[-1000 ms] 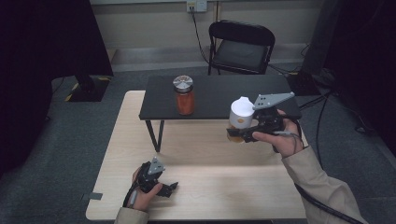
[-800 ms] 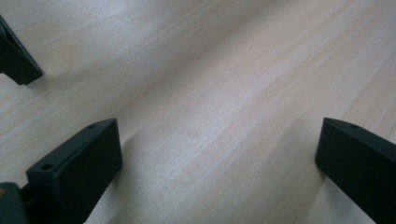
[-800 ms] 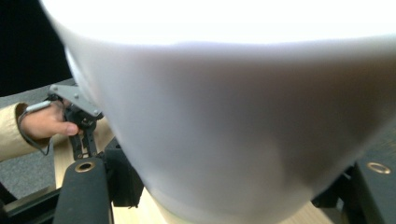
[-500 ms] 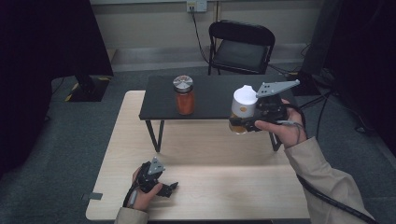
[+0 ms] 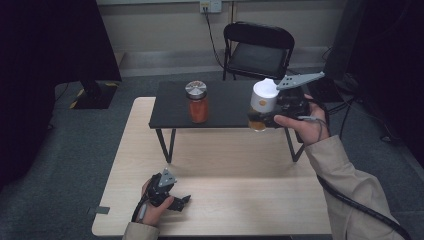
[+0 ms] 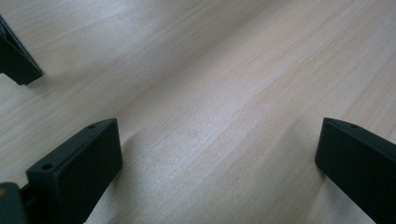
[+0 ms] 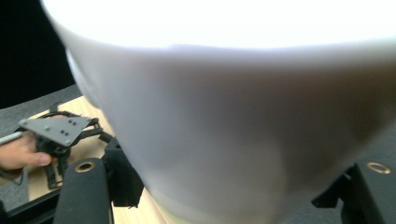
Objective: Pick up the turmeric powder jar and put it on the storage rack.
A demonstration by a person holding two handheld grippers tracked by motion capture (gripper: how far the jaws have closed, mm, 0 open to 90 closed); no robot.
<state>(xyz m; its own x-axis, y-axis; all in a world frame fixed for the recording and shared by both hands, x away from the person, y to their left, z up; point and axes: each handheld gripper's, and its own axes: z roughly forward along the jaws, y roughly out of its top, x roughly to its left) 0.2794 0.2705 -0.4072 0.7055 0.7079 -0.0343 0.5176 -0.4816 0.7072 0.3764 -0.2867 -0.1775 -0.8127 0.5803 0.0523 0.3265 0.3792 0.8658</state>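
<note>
White-capped jar held upright in the right tongs above the front edge of the black shelf.

From left to right in the high view: the left tongs rest on the pale wooden table, jaws spread wide with nothing between them; the left gripper view confirms bare wood between the two black jaws. A red-filled jar with a metal lid stands on the low black shelf. The right tongs are clamped on the white-capped jar, its long axis near vertical, cap uppermost, amber contents at the base. In the right gripper view the white-capped jar is a blurred white mass, cut off at the top edge, and hides most of the scene; its label is unreadable.
</note>
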